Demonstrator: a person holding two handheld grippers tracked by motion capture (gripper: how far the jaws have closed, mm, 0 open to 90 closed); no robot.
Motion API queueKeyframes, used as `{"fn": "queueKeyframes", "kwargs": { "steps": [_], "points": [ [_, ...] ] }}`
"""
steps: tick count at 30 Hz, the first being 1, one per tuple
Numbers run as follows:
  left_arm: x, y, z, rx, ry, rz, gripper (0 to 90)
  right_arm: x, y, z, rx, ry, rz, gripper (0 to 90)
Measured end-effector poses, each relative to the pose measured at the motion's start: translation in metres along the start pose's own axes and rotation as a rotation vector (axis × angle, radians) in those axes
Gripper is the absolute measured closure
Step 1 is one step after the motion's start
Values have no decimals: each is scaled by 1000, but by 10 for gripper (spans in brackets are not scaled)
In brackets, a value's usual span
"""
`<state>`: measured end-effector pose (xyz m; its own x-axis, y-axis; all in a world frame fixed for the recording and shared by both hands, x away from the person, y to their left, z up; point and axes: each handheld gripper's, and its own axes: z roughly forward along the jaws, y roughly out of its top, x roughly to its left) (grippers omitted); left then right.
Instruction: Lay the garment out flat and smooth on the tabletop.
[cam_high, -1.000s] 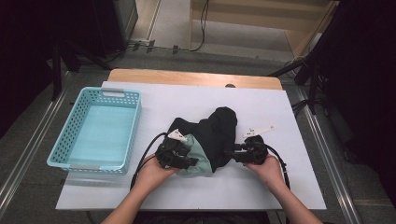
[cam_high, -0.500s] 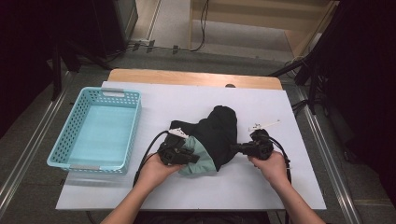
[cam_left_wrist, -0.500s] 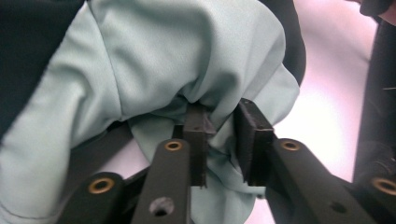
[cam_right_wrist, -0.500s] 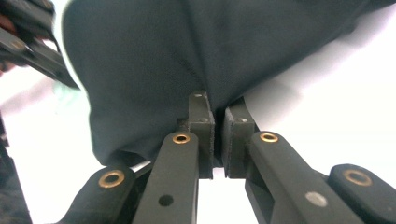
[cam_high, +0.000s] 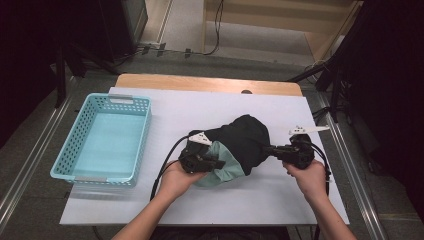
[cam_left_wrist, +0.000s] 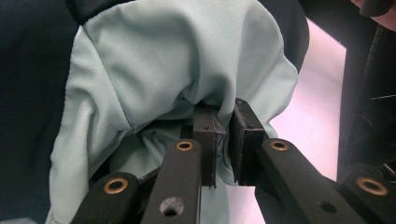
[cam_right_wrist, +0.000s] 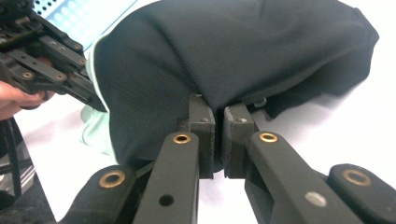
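1. I see one black-and-mint garment (cam_high: 240, 150) on the table (cam_high: 165, 110), right of one basket (cam_high: 102, 140).
2. My left gripper (cam_high: 212, 162) has just clenched on its mint fabric.
3. My right gripper (cam_high: 267, 148) pinches its black edge.

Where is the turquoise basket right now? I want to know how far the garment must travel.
In the high view the turquoise basket sits on the table's left side, left of the black and mint garment, apart from it.

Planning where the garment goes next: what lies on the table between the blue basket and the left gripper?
Nothing: in the high view, bare white table separates the blue basket from the left gripper, which pinches the garment.
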<state>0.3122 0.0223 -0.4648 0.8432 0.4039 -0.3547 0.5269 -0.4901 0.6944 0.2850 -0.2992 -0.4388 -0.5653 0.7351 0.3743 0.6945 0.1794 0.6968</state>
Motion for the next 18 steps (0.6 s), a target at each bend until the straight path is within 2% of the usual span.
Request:
{"fn": "queueKeyframes", "kwargs": {
  "steps": [7,10,13,15,18],
  "points": [
    [-8,11,11,-33,-27,31,844,1,-3,-29,-56,-33,14,830],
    [-4,14,11,-20,-7,34,850,1,-5,-29,-53,-47,8,829],
    [4,16,7,-21,7,10,857,-1,-7,-21,-39,-45,18,809],
    [9,17,1,-41,13,-13,861,-3,-9,-16,-38,-49,21,756],
    [16,18,-9,-72,31,-37,862,-4,-10,-8,-54,-51,-23,609]
  ]
}}
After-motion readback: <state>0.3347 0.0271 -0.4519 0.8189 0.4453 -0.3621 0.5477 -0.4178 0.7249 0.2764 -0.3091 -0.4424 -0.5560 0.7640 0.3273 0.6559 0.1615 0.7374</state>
